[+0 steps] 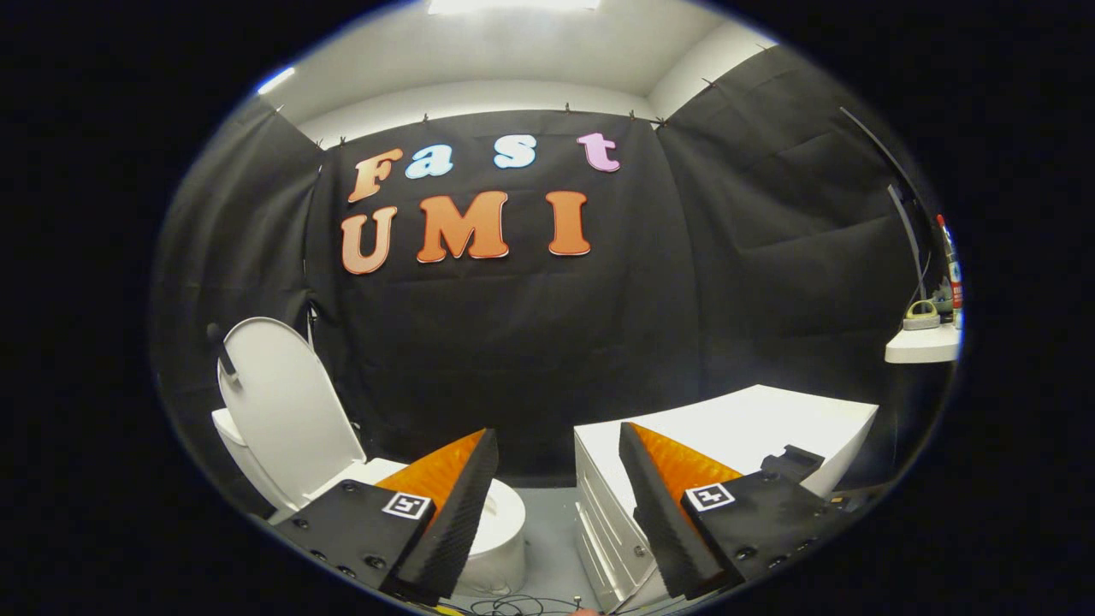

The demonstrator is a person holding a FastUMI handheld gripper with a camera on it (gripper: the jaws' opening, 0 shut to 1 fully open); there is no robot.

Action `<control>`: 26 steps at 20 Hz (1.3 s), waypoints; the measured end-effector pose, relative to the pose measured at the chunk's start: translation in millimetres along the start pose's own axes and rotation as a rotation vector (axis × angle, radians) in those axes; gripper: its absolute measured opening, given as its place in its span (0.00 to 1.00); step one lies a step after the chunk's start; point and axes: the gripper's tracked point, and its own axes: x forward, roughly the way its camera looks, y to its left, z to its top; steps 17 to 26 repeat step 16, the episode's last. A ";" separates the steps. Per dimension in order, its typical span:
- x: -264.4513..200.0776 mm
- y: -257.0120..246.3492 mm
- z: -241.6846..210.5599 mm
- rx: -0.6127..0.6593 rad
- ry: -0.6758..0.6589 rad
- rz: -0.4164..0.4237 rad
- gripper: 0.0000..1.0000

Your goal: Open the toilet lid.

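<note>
The white toilet (500, 530) stands low on the left, partly behind the left finger. Its lid (287, 411) is raised, standing nearly upright and leaning back toward the cistern and the black cloth wall. The bowl's rim shows just beyond the left fingertip. My gripper (558, 438) is open, its two fingers spread wide with nothing between them. It hangs above and to the right of the bowl, well apart from the lid.
A white drawer cabinet (736, 428) stands to the right of the toilet, partly behind the right finger. A small white shelf (922, 345) with bottles and small items hangs on the right wall. Cables (513, 606) lie on the grey floor below the fingers.
</note>
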 end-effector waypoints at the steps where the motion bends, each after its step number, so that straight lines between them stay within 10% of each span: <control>1: -0.4 -1.0 3.8 -0.004 -0.009 -0.004 0.94; 26: -11.6 4.1 -3.9 -0.048 0.014 -0.013 0.95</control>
